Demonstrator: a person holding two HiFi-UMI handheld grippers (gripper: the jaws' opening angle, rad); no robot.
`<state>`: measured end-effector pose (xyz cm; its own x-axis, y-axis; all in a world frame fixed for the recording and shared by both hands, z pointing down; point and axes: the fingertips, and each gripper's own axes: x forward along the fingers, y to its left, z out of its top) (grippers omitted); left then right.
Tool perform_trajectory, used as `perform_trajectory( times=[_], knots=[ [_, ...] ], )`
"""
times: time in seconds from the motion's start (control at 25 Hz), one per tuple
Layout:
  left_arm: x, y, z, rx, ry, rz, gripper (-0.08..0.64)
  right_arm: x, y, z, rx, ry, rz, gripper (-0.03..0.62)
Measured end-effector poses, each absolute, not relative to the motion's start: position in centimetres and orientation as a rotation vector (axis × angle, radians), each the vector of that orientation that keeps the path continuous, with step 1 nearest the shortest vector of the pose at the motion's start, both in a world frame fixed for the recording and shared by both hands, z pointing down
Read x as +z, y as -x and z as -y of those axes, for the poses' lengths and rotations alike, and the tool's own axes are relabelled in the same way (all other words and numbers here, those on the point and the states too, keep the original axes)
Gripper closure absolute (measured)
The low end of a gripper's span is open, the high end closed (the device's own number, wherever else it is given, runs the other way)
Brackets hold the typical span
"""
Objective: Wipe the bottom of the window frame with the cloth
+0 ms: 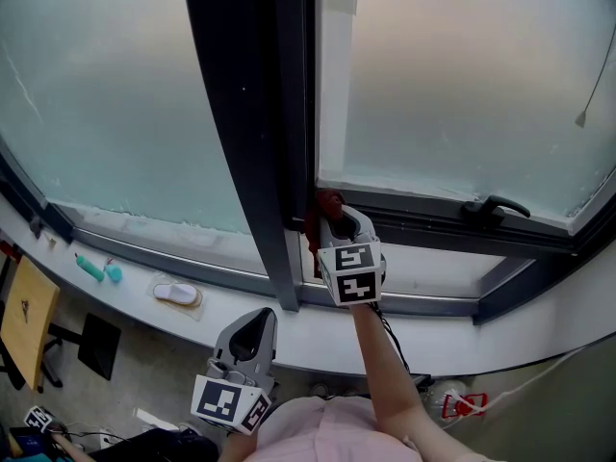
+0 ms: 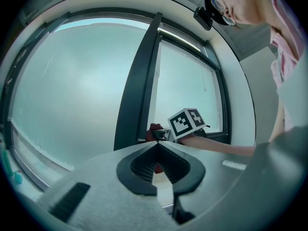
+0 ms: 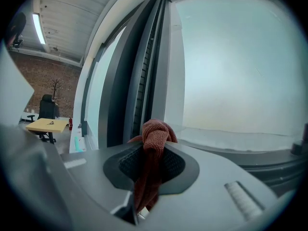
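Head view: right hand-held gripper [image 1: 332, 221], clenched on the cloth [image 1: 325, 201], seems to press it into the bottom-left corner of the window frame [image 1: 423, 221], whose rail runs rightward. Left hand-held gripper [image 1: 258, 323] hangs nearer, closed, empty.

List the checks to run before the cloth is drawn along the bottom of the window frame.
1. Grip of the right gripper on the cloth: ok, jaws shut on it.
2. Contact of the cloth with the bottom rail: cannot tell; it sits at the rail's left corner.
3. Idle left gripper out of the way: ok, shut, empty, held low.
4. Path rightward free: not ok, the window handle stands on the rail.
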<state>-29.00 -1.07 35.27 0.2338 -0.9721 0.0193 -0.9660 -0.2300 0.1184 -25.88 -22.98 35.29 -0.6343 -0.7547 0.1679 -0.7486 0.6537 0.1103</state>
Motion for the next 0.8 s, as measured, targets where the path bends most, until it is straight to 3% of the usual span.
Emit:
perform_trajectory(
  times=[0.8],
  knots=[
    [34.7,25.3,2.2,-0.094,-2.454,1.811,0.565,35.5,19.9,23.7,0.021,-1.318,2.628,0.529]
  ],
)
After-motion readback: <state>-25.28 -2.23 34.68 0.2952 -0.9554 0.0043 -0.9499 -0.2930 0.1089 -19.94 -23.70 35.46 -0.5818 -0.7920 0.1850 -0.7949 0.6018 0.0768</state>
